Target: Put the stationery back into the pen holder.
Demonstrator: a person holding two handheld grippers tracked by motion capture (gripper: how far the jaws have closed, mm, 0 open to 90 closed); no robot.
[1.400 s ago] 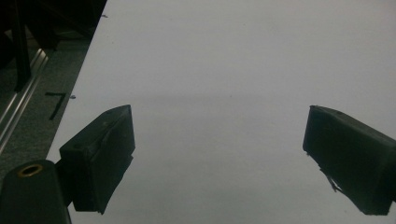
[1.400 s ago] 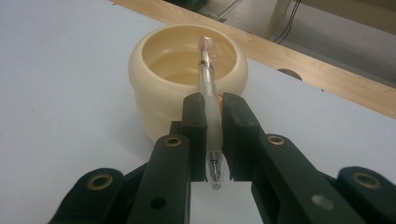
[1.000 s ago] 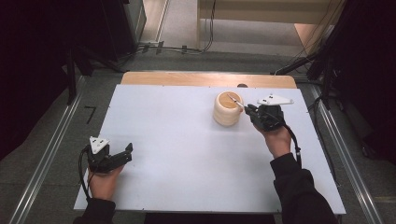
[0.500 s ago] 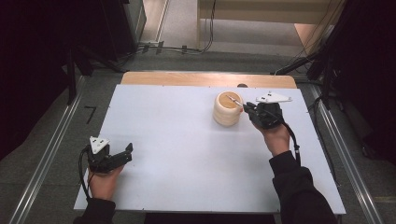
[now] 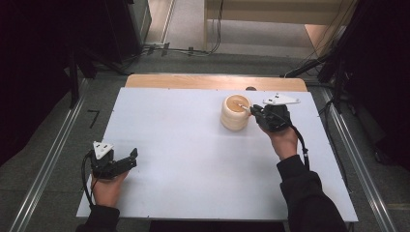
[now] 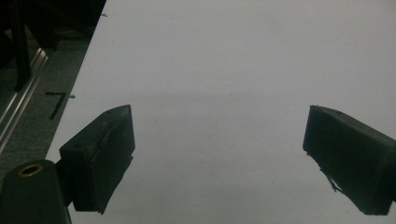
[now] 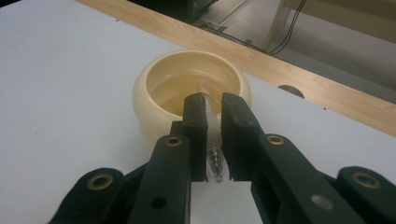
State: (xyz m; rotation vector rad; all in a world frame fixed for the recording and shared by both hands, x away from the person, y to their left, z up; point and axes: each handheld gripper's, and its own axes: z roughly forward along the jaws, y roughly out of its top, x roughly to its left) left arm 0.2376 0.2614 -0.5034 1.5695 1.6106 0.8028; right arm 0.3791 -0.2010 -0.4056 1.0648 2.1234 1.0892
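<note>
On the white table (image 5: 193,159), a stack of cream bowls (image 5: 235,112) stands toward the far right. The right gripper (image 7: 213,109) has its jaws clamped on a thin clear stick (image 7: 216,168), perhaps a dropper or pen, whose far end reaches over the top bowl's rim. The left gripper (image 6: 217,154) rests near the table's near left corner, jaws wide apart, holding nothing.

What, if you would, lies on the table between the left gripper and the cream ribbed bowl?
Nothing: in the high view, only bare white tabletop stretches from the left gripper to the cream ribbed bowl. The left gripper view shows the same bare surface beyond its open fingers.
</note>
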